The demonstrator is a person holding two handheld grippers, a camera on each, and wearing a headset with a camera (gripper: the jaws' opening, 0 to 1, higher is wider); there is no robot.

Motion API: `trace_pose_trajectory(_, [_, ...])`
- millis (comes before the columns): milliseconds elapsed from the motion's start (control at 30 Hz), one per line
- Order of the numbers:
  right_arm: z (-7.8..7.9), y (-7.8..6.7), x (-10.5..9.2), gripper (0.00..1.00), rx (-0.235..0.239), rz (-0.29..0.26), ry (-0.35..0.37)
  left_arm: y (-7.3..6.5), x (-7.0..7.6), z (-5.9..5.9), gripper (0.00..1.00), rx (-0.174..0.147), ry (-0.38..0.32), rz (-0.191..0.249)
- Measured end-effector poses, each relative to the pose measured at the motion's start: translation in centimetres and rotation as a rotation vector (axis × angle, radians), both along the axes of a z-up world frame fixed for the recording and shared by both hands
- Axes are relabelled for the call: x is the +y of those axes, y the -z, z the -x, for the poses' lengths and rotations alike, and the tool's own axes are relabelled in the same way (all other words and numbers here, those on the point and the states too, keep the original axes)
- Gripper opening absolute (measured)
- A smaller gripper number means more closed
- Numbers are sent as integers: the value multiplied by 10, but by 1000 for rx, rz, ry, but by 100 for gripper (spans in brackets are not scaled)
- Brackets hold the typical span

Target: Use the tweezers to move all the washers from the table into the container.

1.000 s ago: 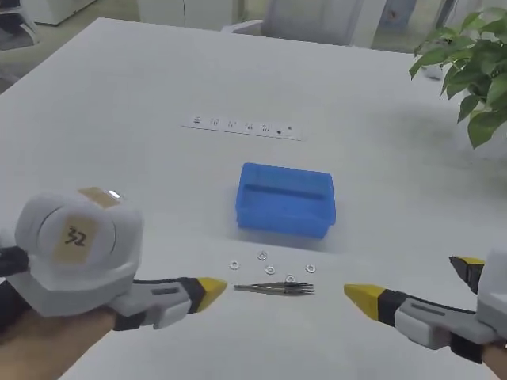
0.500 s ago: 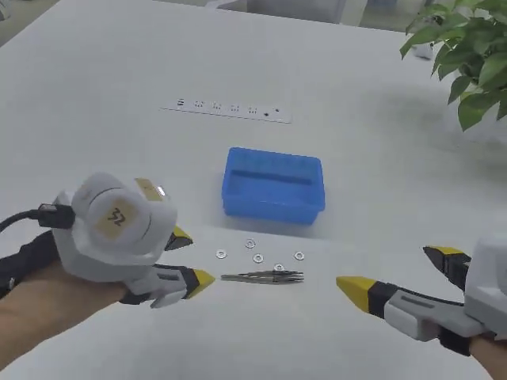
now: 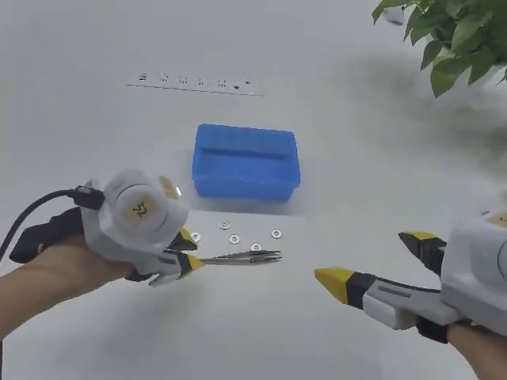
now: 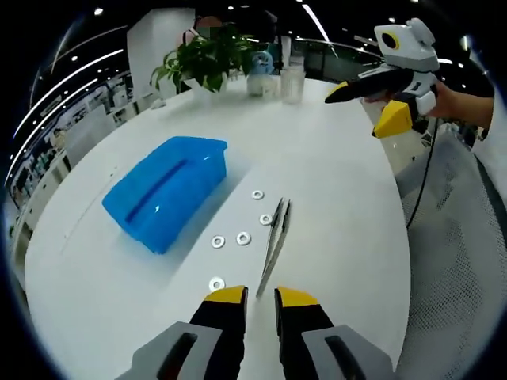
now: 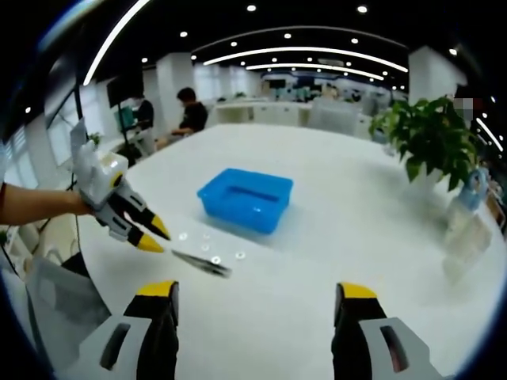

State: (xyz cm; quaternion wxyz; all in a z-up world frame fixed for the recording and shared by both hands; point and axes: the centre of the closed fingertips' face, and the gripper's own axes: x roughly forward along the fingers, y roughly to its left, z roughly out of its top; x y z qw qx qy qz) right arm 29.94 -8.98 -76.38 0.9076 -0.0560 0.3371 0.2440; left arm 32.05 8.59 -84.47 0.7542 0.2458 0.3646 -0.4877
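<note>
Left gripper (image 3: 188,248) is down low on the table (image 3: 95,158), its nose right at the blunt end of the tweezers (image 3: 242,257). In the left gripper view its jaws stand only a narrow gap apart, and that tweezer end lies in the gap, not pinched. The tweezers lie flat on the table, tips pointing away from the left gripper, toward the right of the head view. Five washers (image 3: 234,239) sit scattered on the table on the far side of the tweezers, between them and the container (image 3: 245,161). One washer lies just beside the tweezers' shaft, near the tips. The container is blue, open-topped and upright, close behind the washers. Over on the other side, the right gripper (image 3: 371,257) hovers above the table, well apart from the tweezers, jaws spread wide and holding nothing. A plant (image 3: 451,32) leans in at the far right corner, and a power strip (image 3: 194,81) is set into the table behind the container
</note>
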Motion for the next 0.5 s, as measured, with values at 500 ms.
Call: trace_pose_trajectory(500, [6,8,3,78,17,-25,11,18,-7,-2,3,3,81,-37])
